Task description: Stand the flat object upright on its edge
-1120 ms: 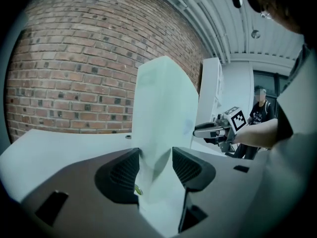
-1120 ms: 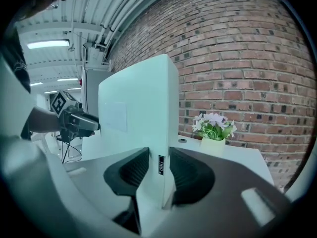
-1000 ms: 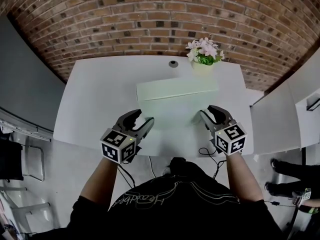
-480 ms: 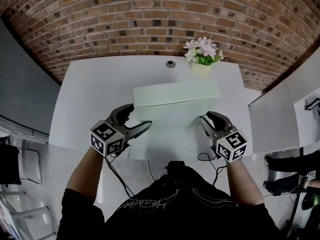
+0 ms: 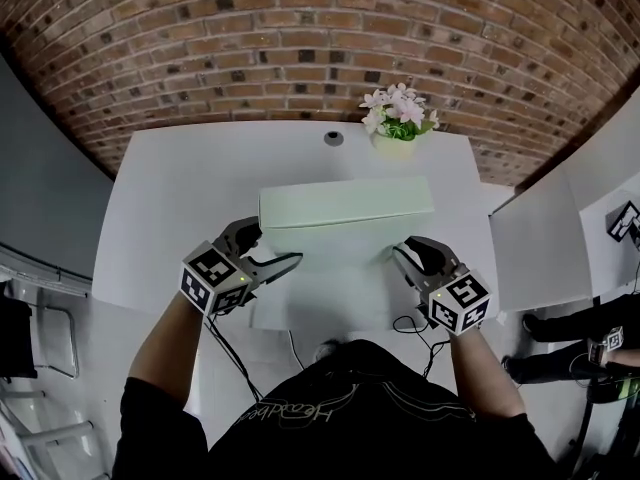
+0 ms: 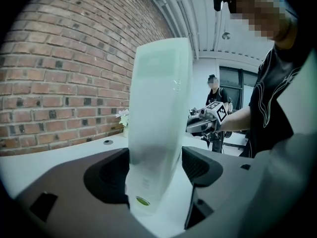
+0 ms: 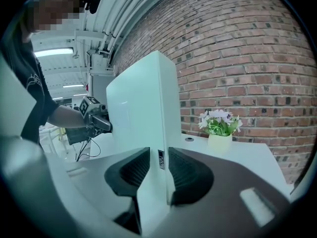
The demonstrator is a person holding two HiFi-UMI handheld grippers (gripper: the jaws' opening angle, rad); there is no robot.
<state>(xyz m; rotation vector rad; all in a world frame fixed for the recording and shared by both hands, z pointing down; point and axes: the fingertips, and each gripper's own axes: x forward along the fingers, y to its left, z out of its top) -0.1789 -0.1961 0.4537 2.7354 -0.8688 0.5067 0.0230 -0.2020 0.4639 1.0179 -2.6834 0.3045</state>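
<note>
A big flat white panel point(image 5: 345, 203) stands nearly upright on its long edge on the white table point(image 5: 170, 208); the head view looks down on its top edge. My left gripper point(image 5: 272, 246) is at its left end. In the left gripper view the panel point(image 6: 158, 108) rises between the jaws, both pads touching it. Those jaws opened wide and have just been closing a little. My right gripper point(image 5: 402, 251) is shut on the panel's thin right edge point(image 7: 143, 113), its jaws having just closed in on it.
A pot of pink flowers point(image 5: 397, 118) and a round cable hole point(image 5: 333, 138) lie behind the panel, near the brick wall. Cables point(image 5: 410, 323) hang over the table's front edge. A white partition point(image 5: 540, 238) stands to the right. A second person point(image 6: 213, 90) stands far off.
The panel has tipped up from a low slant to nearly upright. My left gripper rolled and shifted left at the panel's end. The right gripper stayed at the right edge.
</note>
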